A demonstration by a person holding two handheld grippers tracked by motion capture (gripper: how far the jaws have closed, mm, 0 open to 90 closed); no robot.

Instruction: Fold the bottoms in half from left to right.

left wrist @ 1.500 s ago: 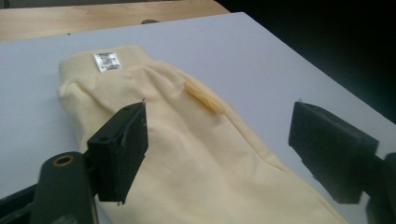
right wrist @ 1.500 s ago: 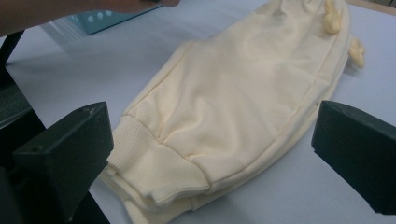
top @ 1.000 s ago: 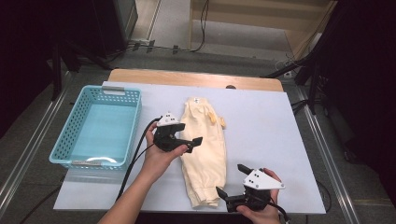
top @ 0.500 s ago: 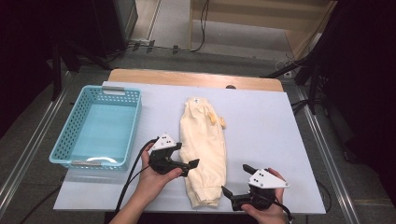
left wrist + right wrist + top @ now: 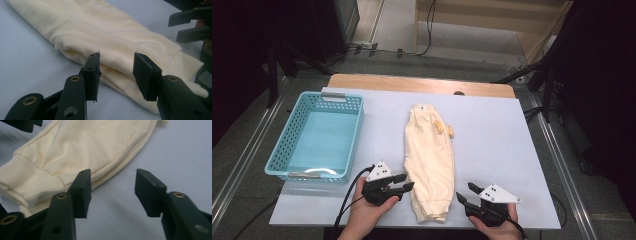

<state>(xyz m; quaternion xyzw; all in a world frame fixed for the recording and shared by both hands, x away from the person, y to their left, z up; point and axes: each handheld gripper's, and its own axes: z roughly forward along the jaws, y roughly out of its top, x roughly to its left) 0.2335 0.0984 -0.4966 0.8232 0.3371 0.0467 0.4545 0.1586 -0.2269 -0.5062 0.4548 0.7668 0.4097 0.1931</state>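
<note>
— Grippers first: left gripper (image 5: 406, 182) at the near left edge of the cream trousers (image 5: 430, 155), jaws just narrowed, still apart, cloth not pinched.
— And opposite?
— Right gripper (image 5: 464, 192) just beside the cuffed hem, likewise narrowed, gap bare over the white table sheet (image 5: 502, 135).
— Farther off?
— Blue basket (image 5: 346, 125) at far left, nothing inside.
— Versus a second ago?
— Left gripper nearer and lower along the trousers; garment unmoved.

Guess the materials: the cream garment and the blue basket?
Garment: soft matte knit, probably cotton fleece; ribbed cuffs and limp folds show in the right gripper view. Basket: likely moulded plastic, light blue with a slight sheen; lattice walls, stiff rim, pale handles at both ends.
</note>
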